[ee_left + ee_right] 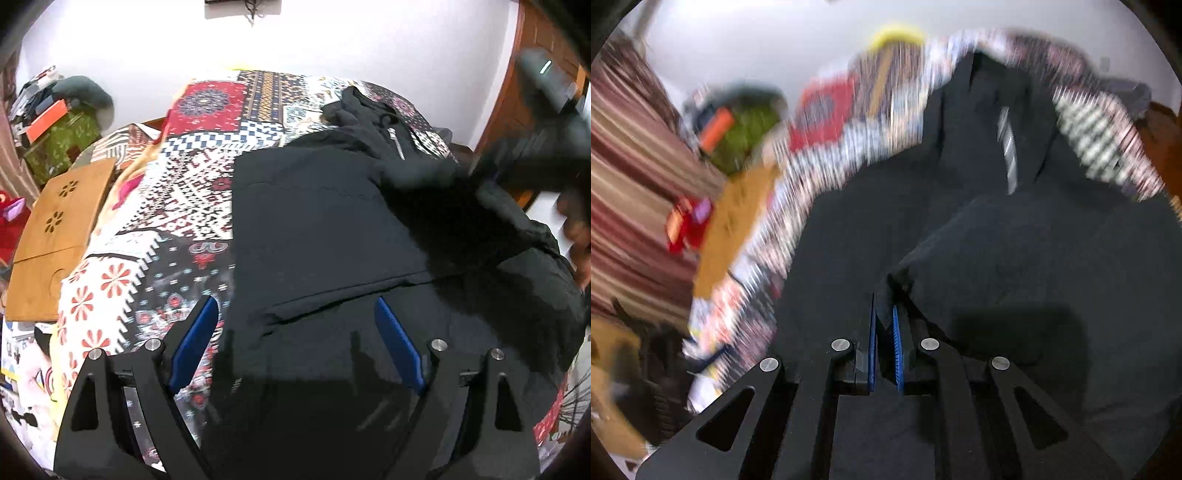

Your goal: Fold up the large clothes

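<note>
Garment: black jacket (325, 221) is spread on patterned bedspread (192, 192), zipper (397, 142) at far end.
Left gripper (295, 325): jaws are held wide apart over near hem, nothing gripped.
Right gripper (884, 321): jaws are clamped on a fold of jacket fabric.

Black zip jacket (332, 229) lies spread (partly folded) on patterned bedspread (177, 192).

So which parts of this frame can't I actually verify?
- Right wrist view: motion blur smears the patterned patchwork bedspread and room.
- Right wrist view: which part of the black zip-up jacket the right gripper pinches is lost among dark folds.
- Left wrist view: the right gripper is a dark blur at the right edge.
</note>
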The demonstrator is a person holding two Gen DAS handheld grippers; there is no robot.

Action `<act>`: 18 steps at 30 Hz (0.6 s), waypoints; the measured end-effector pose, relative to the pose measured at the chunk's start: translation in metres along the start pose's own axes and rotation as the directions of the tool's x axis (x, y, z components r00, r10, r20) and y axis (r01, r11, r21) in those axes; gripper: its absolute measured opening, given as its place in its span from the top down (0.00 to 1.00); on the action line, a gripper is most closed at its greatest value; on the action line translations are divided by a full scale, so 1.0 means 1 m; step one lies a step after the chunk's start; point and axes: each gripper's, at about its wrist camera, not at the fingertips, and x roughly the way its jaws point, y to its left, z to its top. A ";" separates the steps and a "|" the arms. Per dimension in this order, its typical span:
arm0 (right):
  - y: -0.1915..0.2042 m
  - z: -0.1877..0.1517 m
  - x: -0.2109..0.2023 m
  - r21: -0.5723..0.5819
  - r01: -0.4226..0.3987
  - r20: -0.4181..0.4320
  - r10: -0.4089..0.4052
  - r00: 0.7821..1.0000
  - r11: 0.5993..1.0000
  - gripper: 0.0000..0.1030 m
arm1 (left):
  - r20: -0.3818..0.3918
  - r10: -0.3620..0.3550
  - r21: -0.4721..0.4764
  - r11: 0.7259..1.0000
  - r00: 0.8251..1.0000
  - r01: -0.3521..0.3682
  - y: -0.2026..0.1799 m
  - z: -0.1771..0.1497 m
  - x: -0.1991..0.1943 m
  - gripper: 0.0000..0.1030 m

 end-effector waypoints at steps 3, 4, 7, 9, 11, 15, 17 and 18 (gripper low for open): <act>-0.003 -0.014 0.041 -0.015 0.057 -0.115 -0.058 0.992 0.998 0.89 | -0.003 0.000 -0.035 0.999 1.000 0.000 0.014 -0.005 -0.003 0.16; -0.006 -0.019 0.050 -0.022 0.072 -0.142 -0.074 0.987 0.997 0.89 | -0.006 0.002 -0.044 0.999 1.000 -0.003 0.018 -0.007 -0.003 0.16; -0.004 -0.023 0.045 -0.031 0.083 -0.164 -0.087 0.983 0.996 0.83 | -0.022 0.017 -0.056 0.998 1.000 -0.018 0.027 -0.010 0.001 0.16; -0.004 -0.021 0.040 -0.026 0.076 -0.218 -0.080 0.973 0.997 0.70 | -0.035 0.024 -0.057 0.998 0.999 -0.026 0.029 -0.010 0.006 0.16; -0.005 -0.023 0.029 -0.015 0.055 -0.246 -0.058 0.968 0.998 0.61 | -0.039 0.025 -0.055 0.998 0.999 -0.028 0.027 -0.010 0.008 0.16; -0.003 -0.031 -0.004 -0.098 0.055 -0.194 -0.074 0.978 0.994 0.61 | -0.025 0.016 -0.023 1.000 1.000 -0.017 0.012 -0.001 0.008 0.16; -0.002 -0.031 -0.017 -0.129 0.072 -0.147 -0.091 0.985 0.989 0.61 | -0.018 0.017 0.010 1.000 1.000 -0.017 0.001 0.004 0.008 0.16; -0.007 -0.033 -0.031 -0.137 0.088 -0.108 -0.103 0.989 0.987 0.60 | -0.014 0.018 0.035 0.999 1.000 -0.018 -0.008 0.009 0.009 0.16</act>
